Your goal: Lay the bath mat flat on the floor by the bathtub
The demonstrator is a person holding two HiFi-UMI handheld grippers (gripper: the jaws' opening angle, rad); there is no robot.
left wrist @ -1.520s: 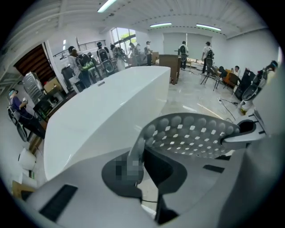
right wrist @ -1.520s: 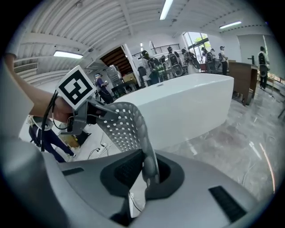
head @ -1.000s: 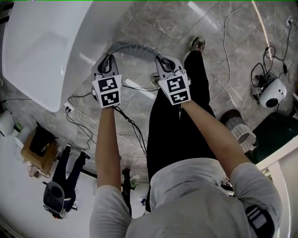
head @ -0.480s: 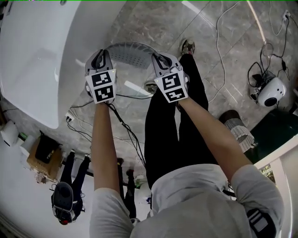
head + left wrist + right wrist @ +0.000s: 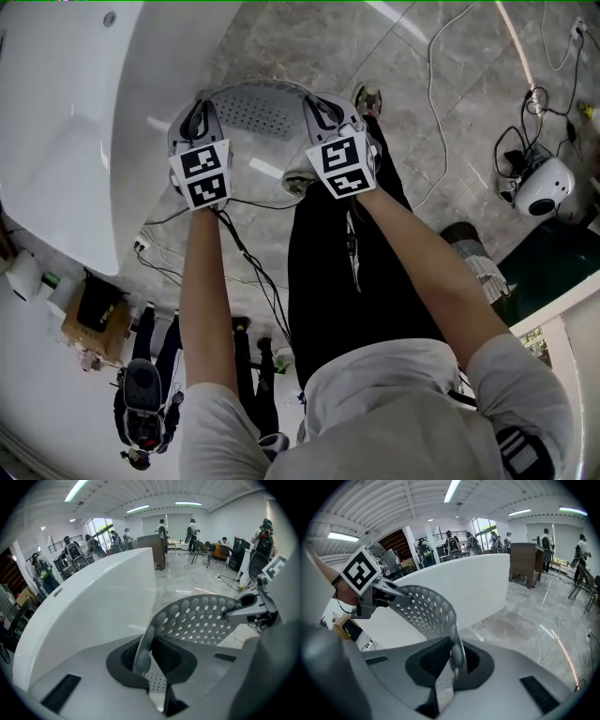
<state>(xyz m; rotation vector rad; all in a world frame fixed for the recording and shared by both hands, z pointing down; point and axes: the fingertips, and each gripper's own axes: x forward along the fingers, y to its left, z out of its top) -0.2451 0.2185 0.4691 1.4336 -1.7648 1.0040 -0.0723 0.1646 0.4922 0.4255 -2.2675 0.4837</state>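
**Bath mat.** The bath mat is grey and pierced with rows of small holes. It is off the floor and bows in an arch from one pair of jaws to the other.

**Left gripper.** The left gripper has its jaws clamped on one end of the mat. In the left gripper view the mat rises from between them and curves across to the other gripper.

**Right gripper.** The right gripper has its jaws likewise closed tight on the opposite end. In the right gripper view the mat stands up from between them.

**Markings.** The marker cube on each gripper shows black-and-white square patterns. These are block codes, not lettering.

**Surroundings.**
- The white bathtub lies to the outer side of the left jaws, and its wall is near the hanging mat.
- A shoe rests on the marbled grey floor just beyond the right jaws.
- Dark cables trail over the floor behind the left jaws.
- A round white appliance sits well out to the right jaws' outer side, among more cable.
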